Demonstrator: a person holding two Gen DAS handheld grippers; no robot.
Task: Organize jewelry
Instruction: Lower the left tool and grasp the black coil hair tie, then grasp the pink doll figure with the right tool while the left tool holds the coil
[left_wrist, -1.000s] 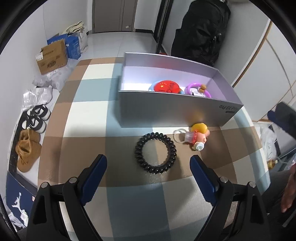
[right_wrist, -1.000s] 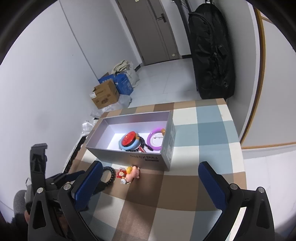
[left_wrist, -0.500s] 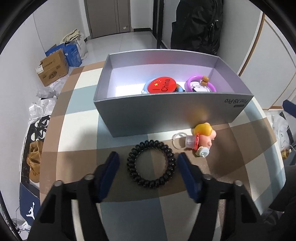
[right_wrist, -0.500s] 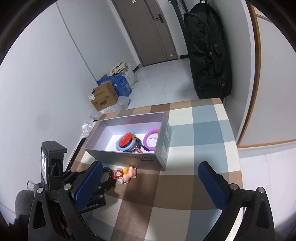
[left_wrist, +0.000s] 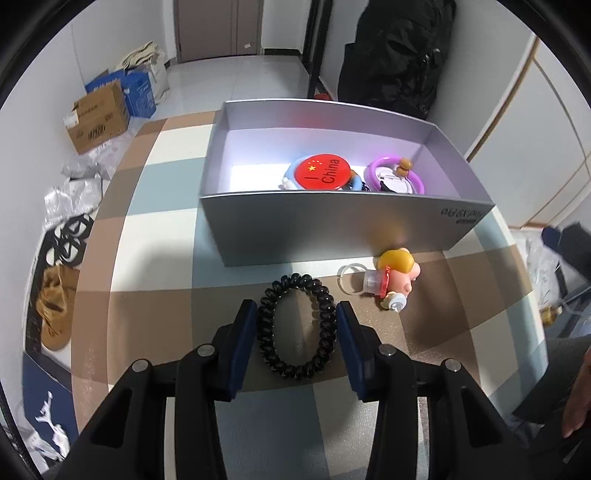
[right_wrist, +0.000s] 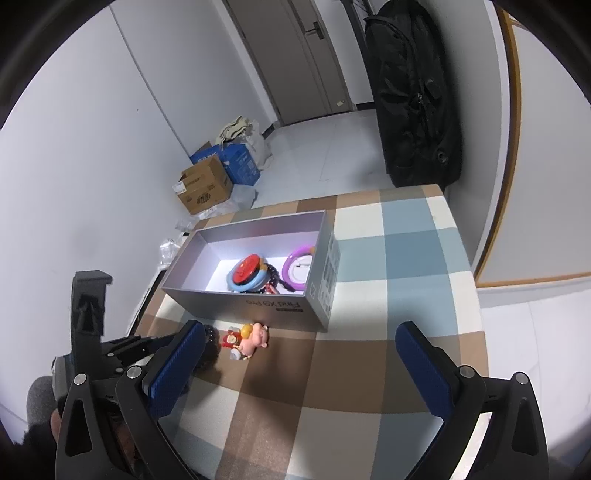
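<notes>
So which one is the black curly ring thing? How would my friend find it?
Find the big silver box on the checked tablecloth. In front of it lies the black coiled hair tie, between the closing left gripper. Its neighbour, the doll keychain, is colourful.

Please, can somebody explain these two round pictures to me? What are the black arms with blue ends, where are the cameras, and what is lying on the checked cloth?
A person holds tongs in each hand; a camera on each looks along its fingers. In the left view, the left tongs are closing around a black coil hair tie, still flat on the cloth. Beside it lies a small figure charm. The grey box holds a red badge and a purple ring. In the right view, the right tongs are open and empty.
</notes>
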